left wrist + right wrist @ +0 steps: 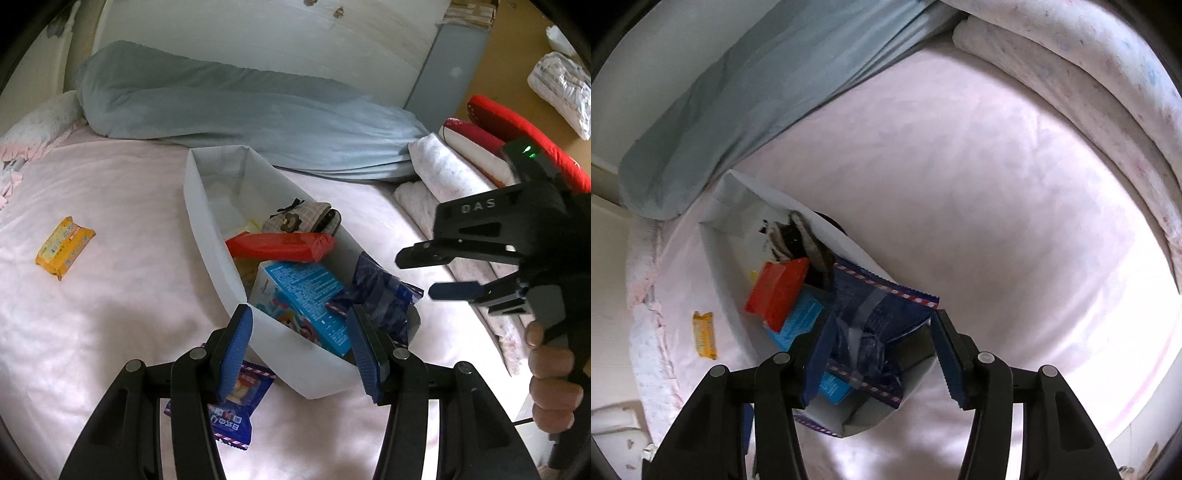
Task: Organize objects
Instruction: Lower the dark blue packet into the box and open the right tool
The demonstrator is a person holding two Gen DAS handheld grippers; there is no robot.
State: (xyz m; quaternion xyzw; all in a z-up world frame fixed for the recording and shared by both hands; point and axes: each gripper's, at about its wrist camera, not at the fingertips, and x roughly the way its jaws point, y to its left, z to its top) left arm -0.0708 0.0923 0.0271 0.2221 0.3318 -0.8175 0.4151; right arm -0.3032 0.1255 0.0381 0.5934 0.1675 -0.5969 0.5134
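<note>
A white open box [207, 206] lies on the pink bed sheet and holds a red packet [280, 247], a light blue carton [303, 295], a plaid pouch [295, 218] and a dark blue snack bag [380, 295]. My left gripper [301, 350] is open over the box's near end, with a blue snack packet [236, 410] on the sheet under its left finger. My right gripper [417, 275] is open to the right of the box. In the right wrist view it [879, 354] hovers open just above the dark blue bag [871, 317]. A yellow packet [64, 245] lies alone at the left.
A long grey-blue pillow [240, 114] lies behind the box. Rolled blankets [443, 166] and red cushions [517, 125] line the right edge of the bed. A frilled pink pillow [37, 125] sits at the far left. The headboard wall [258, 37] is behind.
</note>
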